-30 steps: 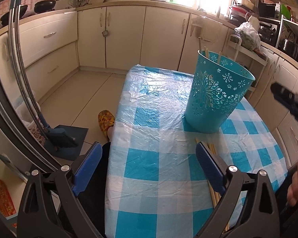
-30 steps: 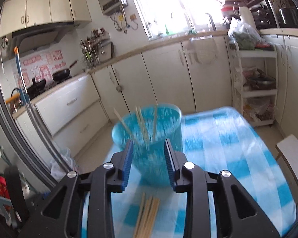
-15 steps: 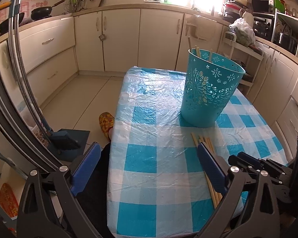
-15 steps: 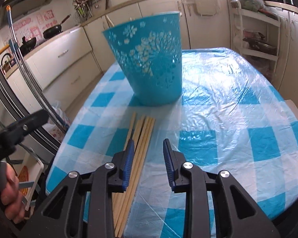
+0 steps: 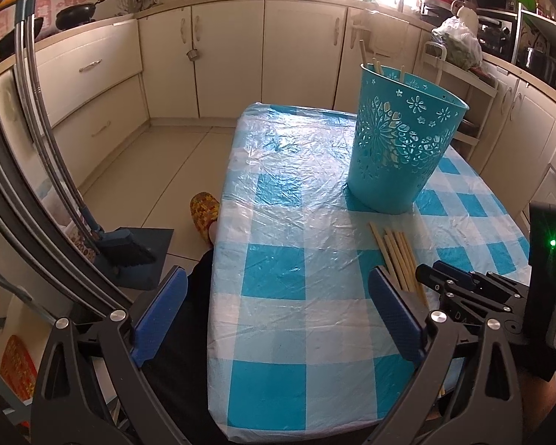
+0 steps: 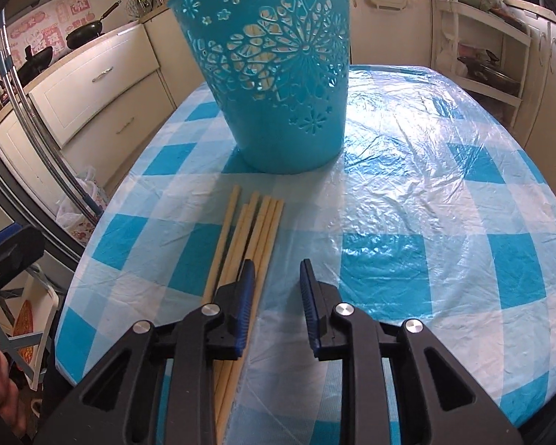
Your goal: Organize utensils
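Observation:
A teal cut-out basket (image 5: 400,155) (image 6: 281,92) stands on the blue-checked table (image 5: 278,185) with a few chopsticks (image 5: 361,52) upright in it. Several wooden chopsticks (image 6: 248,230) (image 5: 393,256) lie bunched in front of it. My right gripper (image 6: 276,270) (image 5: 432,278) hangs low over their near ends. Its jaws are closing; the left pad covers the bunch, and the rightmost stick runs just inside the gap, not pinched. My left gripper (image 5: 276,282) is wide open over the table's near left part, holding nothing; one of its fingers (image 6: 7,248) shows in the right wrist view.
The table's left edge (image 5: 218,259) drops to the floor, where a broom and dustpan (image 5: 129,256) and a slippered foot (image 5: 204,211) are. Cream cabinets (image 5: 233,59) ring the room. A white shelf rack (image 6: 478,55) stands past the far right corner.
My right gripper has come down from in front of the basket's rim to just above the chopsticks on the table, its jaws a little narrower. My left gripper has hardly moved.

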### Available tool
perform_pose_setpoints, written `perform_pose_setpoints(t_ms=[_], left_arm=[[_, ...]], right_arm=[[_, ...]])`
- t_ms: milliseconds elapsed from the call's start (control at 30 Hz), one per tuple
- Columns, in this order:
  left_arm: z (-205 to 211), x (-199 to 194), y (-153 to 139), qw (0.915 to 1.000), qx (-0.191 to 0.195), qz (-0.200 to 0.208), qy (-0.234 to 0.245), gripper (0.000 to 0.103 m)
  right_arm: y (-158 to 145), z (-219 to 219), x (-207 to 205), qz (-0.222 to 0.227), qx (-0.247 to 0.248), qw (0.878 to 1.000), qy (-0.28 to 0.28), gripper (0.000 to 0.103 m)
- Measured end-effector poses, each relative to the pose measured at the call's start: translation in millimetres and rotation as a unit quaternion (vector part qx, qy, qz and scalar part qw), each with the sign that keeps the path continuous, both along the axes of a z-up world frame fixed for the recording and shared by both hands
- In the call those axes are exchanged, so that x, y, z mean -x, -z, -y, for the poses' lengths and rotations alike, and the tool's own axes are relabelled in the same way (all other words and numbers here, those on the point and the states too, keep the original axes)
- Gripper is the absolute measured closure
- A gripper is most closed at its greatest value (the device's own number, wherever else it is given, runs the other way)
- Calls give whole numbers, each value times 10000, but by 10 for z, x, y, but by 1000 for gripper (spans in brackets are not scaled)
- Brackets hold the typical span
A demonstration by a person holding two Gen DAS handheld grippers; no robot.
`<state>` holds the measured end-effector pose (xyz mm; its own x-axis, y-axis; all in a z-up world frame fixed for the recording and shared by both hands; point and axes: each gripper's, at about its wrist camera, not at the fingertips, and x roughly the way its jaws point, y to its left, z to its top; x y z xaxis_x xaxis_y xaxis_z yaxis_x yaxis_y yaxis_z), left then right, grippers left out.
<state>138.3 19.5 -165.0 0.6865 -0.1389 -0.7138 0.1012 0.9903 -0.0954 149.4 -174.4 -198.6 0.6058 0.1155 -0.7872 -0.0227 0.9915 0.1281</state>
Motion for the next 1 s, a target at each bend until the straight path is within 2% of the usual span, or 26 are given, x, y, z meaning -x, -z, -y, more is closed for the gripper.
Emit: perform_pose_setpoints(t_ms=[67,200,267,400,533,700,900,1000], left_arm=[[17,-5,12,10000,-19,-24,12,9],[61,-32,50,9999,-40,-103,64,9],[102,-62,69,9998,-50,-157,130,9],[260,-220,127,9991,-64,-289,303,9],[501,-432,244,9976,-82,-487,489,9],[780,-650,456,9948,-325,-770,580,9],[909,-773,598,9925,-532,-955,550,9],[931,-804,614,9924,-485,-990,550,9]], right_arm=[[6,0,-38,-12,15,10000,5,80],[11,-72,-69,19,356,9993,-140,82],[8,-65,-76,-9,482,9986,-197,93],[-10,62,-75,-80,552,9982,-207,96],[-24,261,-44,-132,396,9991,-67,97],[-12,386,-37,-132,22,9999,26,97],[-12,416,-51,-112,-196,9997,48,97],[-13,432,-54,-103,-235,9997,44,97]])
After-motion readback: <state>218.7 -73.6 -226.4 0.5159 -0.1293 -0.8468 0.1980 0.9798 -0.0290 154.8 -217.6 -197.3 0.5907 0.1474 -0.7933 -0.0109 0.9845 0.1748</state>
